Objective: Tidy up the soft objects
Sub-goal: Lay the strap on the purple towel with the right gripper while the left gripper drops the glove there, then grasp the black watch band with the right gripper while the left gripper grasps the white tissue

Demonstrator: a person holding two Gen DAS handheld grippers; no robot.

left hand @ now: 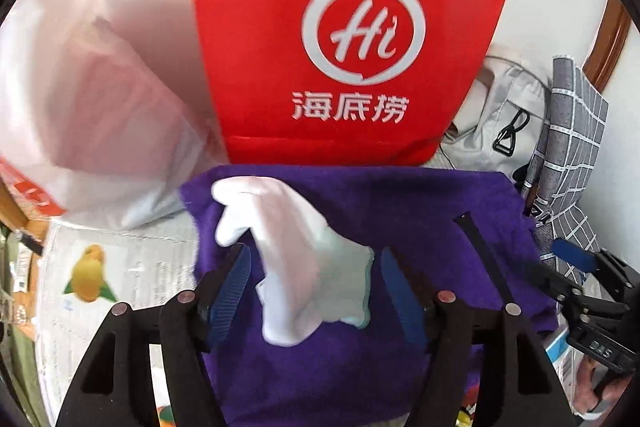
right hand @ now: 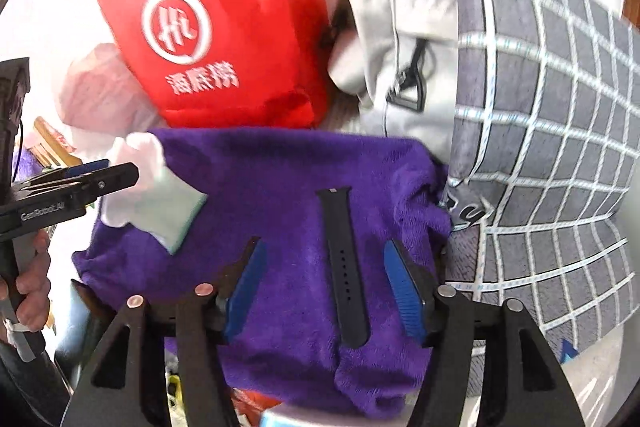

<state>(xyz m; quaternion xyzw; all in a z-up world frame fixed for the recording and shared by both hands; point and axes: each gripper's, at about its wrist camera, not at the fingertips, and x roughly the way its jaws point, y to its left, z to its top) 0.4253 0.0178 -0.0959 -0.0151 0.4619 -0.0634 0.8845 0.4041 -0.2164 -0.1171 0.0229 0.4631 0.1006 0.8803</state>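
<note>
**Glove and strap on the purple towel, both grippers wide open**

The red bag (left hand: 344, 39) stands at the back and carries a white ring with "Hi" inside it, over three white Chinese characters, 海底捞. The left gripper's (left hand: 316, 275) black body reads "GenRobot.AI" in the right wrist view, where a bare hand (right hand: 30, 291) holds its handle. The right gripper (right hand: 324, 281) shows letters that look like "DAS" in the left view, too blurred to be sure.

The purple towel (left hand: 420, 227) lies spread in front of the bag. On its left part lies a white glove (left hand: 288, 247) with a pale green cuff. The left gripper's blue-padded jaws stand wide apart on either side of the glove and hold nothing; I cannot tell whether a pad touches it. On the towel's right part lies a black watch strap (right hand: 344, 267), lengthwise. The right gripper's jaws are spread wide around it, gripping nothing.

Left of the bag sits a translucent plastic bag (left hand: 100, 99), and under it a printed sheet (left hand: 120, 275) with a yellow fruit picture. To the right, a grey checked cloth (right hand: 552, 115) crowds the towel's edge, with a pale grey bag (right hand: 412, 75) and its black buckle behind.
</note>
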